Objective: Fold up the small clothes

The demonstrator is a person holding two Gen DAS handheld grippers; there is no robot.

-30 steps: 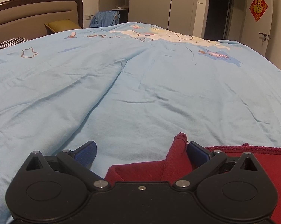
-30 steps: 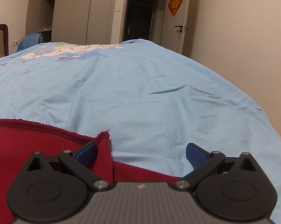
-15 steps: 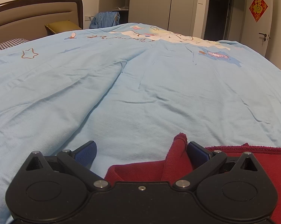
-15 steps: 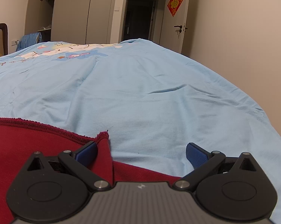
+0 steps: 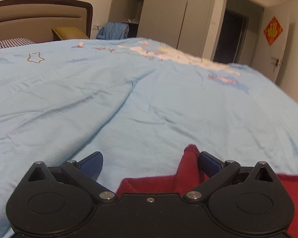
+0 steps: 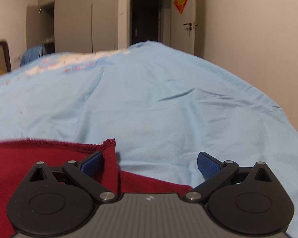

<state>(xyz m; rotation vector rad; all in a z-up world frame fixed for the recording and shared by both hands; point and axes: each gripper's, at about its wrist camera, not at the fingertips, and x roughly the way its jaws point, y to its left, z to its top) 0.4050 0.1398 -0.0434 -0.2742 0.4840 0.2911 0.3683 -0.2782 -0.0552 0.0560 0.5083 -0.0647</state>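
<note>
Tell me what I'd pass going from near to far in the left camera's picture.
gripper → red garment → blue bedspread → white cartoon print → wardrobe

A wrinkled light-blue printed bedspread [image 5: 129, 103] is spread across the bed. A brown-framed padded headboard [image 5: 40, 17] is seen at its far left, with grey wardrobe doors [image 5: 168, 13] and a red diamond-shaped door decoration [image 5: 273, 30] noted beyond.
</note>
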